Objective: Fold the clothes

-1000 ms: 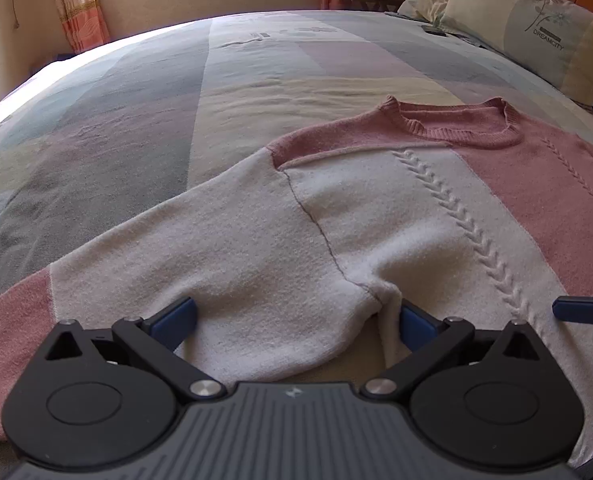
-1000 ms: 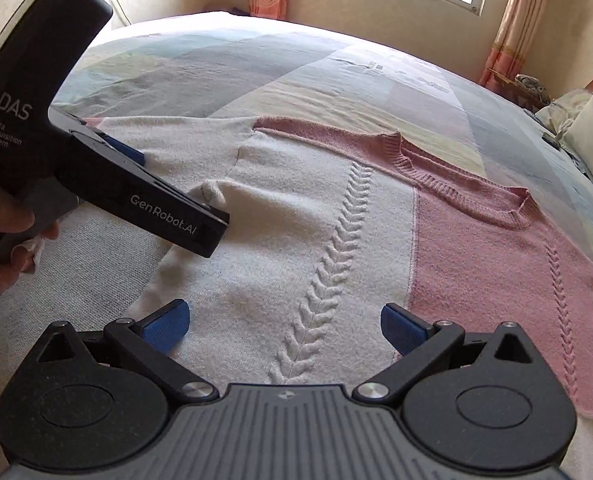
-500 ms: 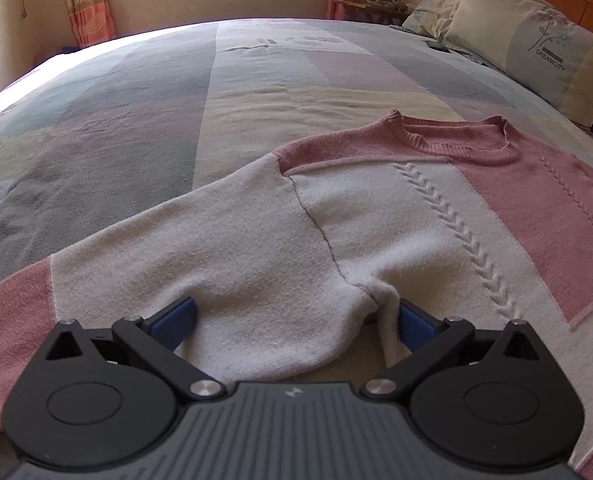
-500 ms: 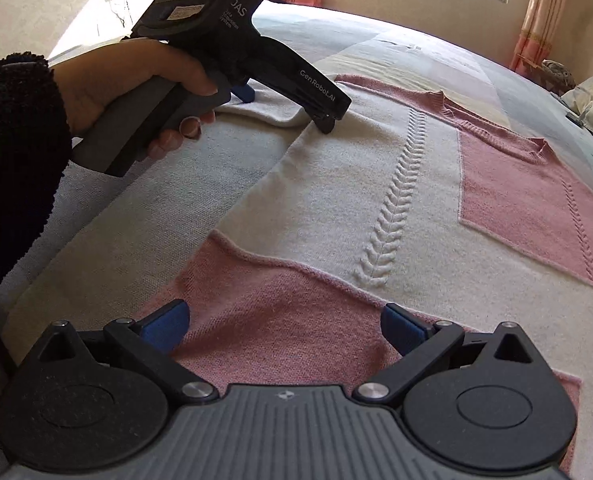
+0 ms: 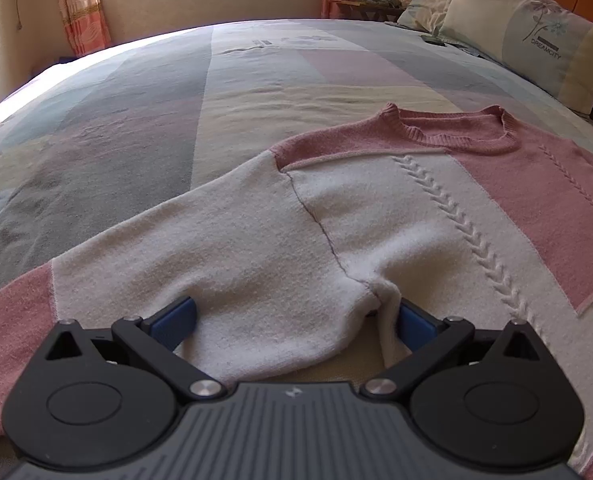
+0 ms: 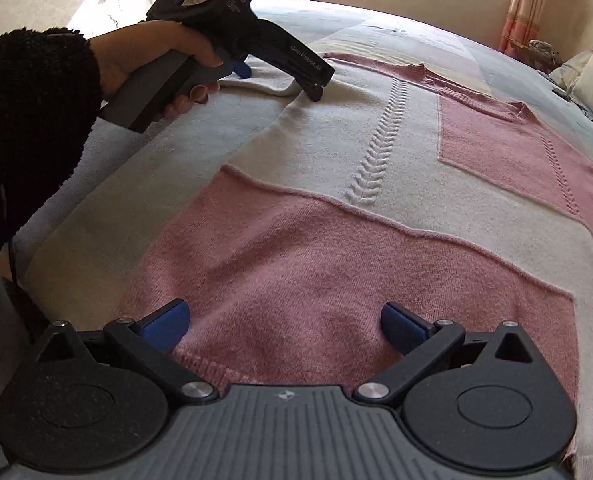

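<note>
On the pastel patchwork bed (image 5: 144,128) we see one pink-and-cream knitted sweater (image 5: 376,216) spread flat, and two pillows (image 5: 536,36) at the headboard.
We count two grippers: the left gripper (image 5: 292,318), fingers spread wide around the sweater's underarm fold; the right gripper (image 6: 282,322), fingers apart above the pink hem. Since a second ago our right gripper has drawn back from mid-chest to the hem; the left has stayed.
</note>
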Tool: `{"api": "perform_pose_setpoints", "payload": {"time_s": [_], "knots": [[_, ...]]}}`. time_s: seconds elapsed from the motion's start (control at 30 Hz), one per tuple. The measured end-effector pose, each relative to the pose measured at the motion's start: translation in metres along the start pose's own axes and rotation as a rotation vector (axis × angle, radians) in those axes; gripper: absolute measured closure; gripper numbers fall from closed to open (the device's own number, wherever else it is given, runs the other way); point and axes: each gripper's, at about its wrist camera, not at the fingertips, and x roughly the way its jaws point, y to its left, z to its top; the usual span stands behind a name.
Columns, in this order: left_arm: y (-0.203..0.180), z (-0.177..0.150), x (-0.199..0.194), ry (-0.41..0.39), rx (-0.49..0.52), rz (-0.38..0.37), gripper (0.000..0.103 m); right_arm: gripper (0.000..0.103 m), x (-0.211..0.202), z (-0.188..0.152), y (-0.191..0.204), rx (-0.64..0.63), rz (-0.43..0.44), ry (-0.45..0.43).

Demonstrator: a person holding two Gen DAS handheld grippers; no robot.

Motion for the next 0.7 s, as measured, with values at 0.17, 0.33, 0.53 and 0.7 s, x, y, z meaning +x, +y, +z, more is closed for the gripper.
{"api": "perform_pose_setpoints", "payload": {"time_s": [0.17, 0.33, 0.53, 0.7], "knots": [[-0.003, 0.002, -0.005, 0.001, 0.006, 0.014, 0.000, 0.000, -0.007, 0.013, -0.015, 0.011, -0.074, -0.093], [-0.005, 0.005, -0.014, -0.002, 0.008, 0.031, 0.000, 0.000, 0.007, 0.003, -0.038, 0.116, -0.111, -0.058], [-0.013, 0.010, -0.031, -0.024, 0.018, 0.063, 0.001, 0.000, -0.013, -0.020, -0.035, 0.139, -0.061, -0.025], [-0.067, 0.009, -0.064, -0.103, 0.166, -0.017, 0.001, 0.000, -0.031, -0.017, -0.037, 0.119, -0.070, -0.096]]}}
